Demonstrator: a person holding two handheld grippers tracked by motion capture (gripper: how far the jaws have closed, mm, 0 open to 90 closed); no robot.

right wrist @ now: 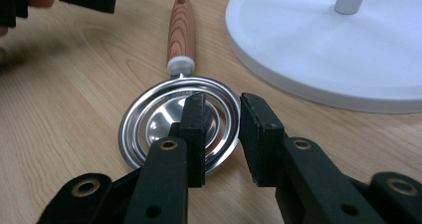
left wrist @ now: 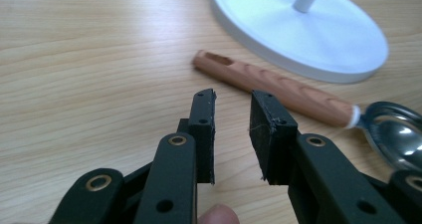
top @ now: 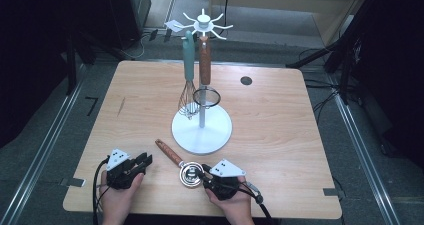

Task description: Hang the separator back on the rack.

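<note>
A ladle with a wooden handle (top: 168, 152) and a round steel bowl (top: 190, 176) lies flat on the table in front of the white stand (top: 202, 131). My right gripper (top: 202, 174) sits at the bowl's right edge. In the right gripper view its jaws (right wrist: 223, 102) stand a little apart over the bowl (right wrist: 149, 124), pads clear of the metal, and the handle (right wrist: 181, 30) points away. My left gripper (top: 145, 160) is left of the handle. In the left gripper view it (left wrist: 233, 102) is narrowly open with nothing between the pads, a short way from the handle (left wrist: 278, 87).
The stand's round base (left wrist: 298, 30) lies just beyond the ladle. From its top hooks hang a teal-handled whisk (top: 188, 60) and a brown-handled strainer (top: 205, 60). A small dark hole (top: 246, 80) marks the table's far right. The table edge runs just behind both hands.
</note>
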